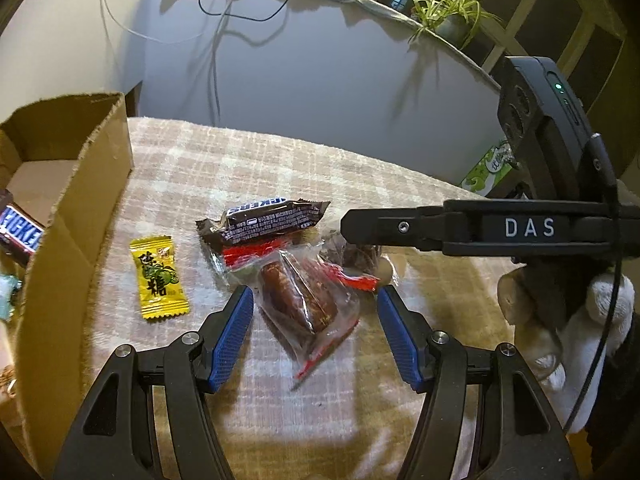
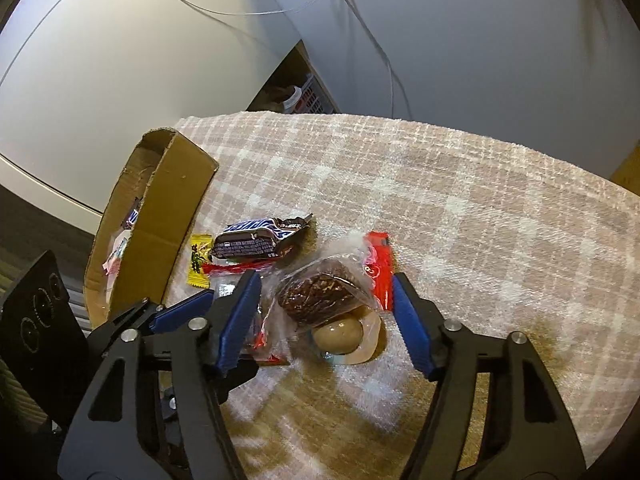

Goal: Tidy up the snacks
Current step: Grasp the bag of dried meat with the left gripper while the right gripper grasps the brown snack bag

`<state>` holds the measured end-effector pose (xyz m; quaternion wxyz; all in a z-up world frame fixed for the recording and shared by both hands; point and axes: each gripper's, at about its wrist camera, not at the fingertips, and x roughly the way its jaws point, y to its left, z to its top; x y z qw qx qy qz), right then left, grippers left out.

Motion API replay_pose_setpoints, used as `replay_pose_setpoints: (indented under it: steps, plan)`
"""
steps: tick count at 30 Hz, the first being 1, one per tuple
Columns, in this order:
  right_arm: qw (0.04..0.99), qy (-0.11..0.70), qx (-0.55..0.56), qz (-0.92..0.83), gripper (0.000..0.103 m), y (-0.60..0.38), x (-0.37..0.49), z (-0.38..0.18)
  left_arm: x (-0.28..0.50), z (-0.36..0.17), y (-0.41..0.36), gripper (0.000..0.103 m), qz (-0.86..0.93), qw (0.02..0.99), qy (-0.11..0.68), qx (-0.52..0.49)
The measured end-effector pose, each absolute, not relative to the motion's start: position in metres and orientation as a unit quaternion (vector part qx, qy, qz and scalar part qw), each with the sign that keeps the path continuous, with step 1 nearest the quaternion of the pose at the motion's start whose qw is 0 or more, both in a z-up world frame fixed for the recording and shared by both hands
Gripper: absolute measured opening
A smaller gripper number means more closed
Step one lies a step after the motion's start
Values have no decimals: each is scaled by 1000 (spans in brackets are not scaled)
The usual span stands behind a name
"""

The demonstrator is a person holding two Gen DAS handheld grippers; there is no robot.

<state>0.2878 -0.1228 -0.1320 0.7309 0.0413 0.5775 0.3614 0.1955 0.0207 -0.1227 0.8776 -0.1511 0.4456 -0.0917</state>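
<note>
Several snacks lie on the checked cloth [image 2: 480,216]. My left gripper [image 1: 314,292] is open, its blue pads on either side of a clear-wrapped brown snack [image 1: 304,308] without touching it. My right gripper [image 2: 326,278] is open around a clear packet with a dark brown cake [image 2: 320,296]; its right pad is at the packet's red edge. A round beige sweet [image 2: 340,334] lies just below the cake. A Snickers bar [image 1: 268,216] and a yellow candy [image 1: 160,280] lie beyond, next to a cardboard box [image 1: 68,208] that holds another Snickers [image 1: 16,232].
The right gripper [image 1: 346,226] reaches in from the right, held by a white-gloved hand [image 1: 580,320]. Cables hang down the grey wall behind the table. A potted plant [image 1: 452,8] and a green carton [image 1: 488,168] stand at the far right.
</note>
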Motion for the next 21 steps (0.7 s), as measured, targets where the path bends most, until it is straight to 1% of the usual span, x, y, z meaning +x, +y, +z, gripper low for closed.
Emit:
replay_pose_setpoints:
  steps: [5,7,9,10,11,19,21]
  plan:
    - [728,583,34,359,65,-119,289,-135,201,-130,22,62,-98,872,451,-162]
    - [722,590,35,359,66,-117,289,-139,201,-131,20,51,-104,871,452,-162]
    - [725,588,34,358,65,-115,289,-139,201,-132,19,51,-103,872,450,-163]
    - [724,587,35,359,61,-114,289,-139,202,-132,19,50,-104,872,450,-165]
    - [722,589,37,361,59,-113,289,-140,202,-132,19,50,-104,872,449,-165]
    - [726,582,50,363,51,-116,286,-138,200,-133,19,42,-103,877,442,-159]
    - [727,578,57,365,51,-119,285,-137,198,-132,19,41,-103,878,441,-156]
